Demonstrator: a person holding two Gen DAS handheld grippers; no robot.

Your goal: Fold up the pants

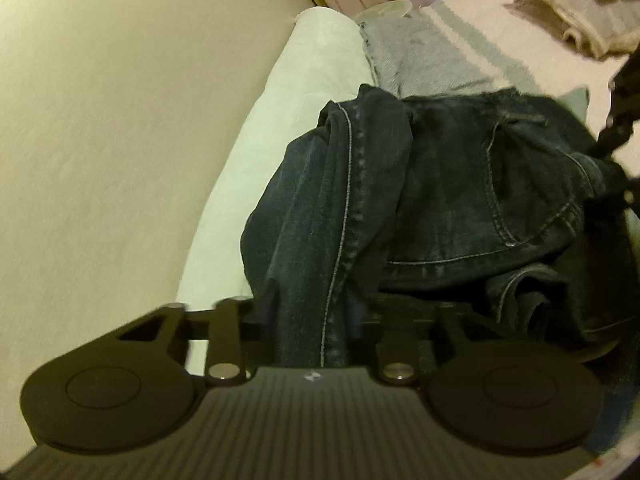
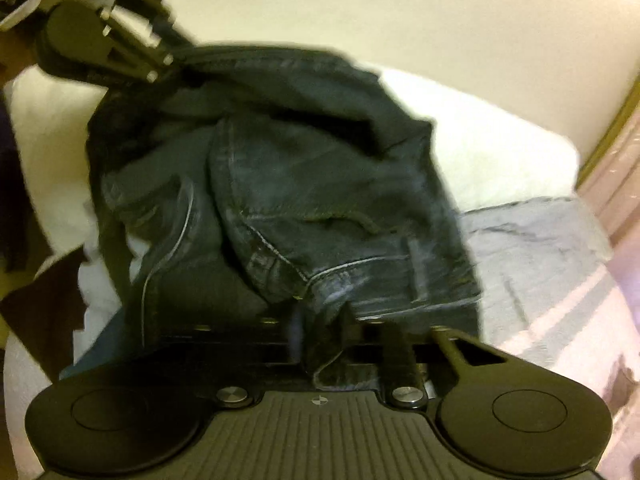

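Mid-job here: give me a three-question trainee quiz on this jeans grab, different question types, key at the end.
1. True or false: the dark blue denim jeans lie flat and smoothed out.
2. What does the right gripper pinch? A) grey towel B) waistband edge of the jeans C) nothing
3. Fill in: the left gripper is shut on a ____ of the jeans with pale stitching.

Key:
1. False; they are bunched in a heap on the white cushion.
2. B
3. Seamed fold; the grey towel lies beyond, untouched.
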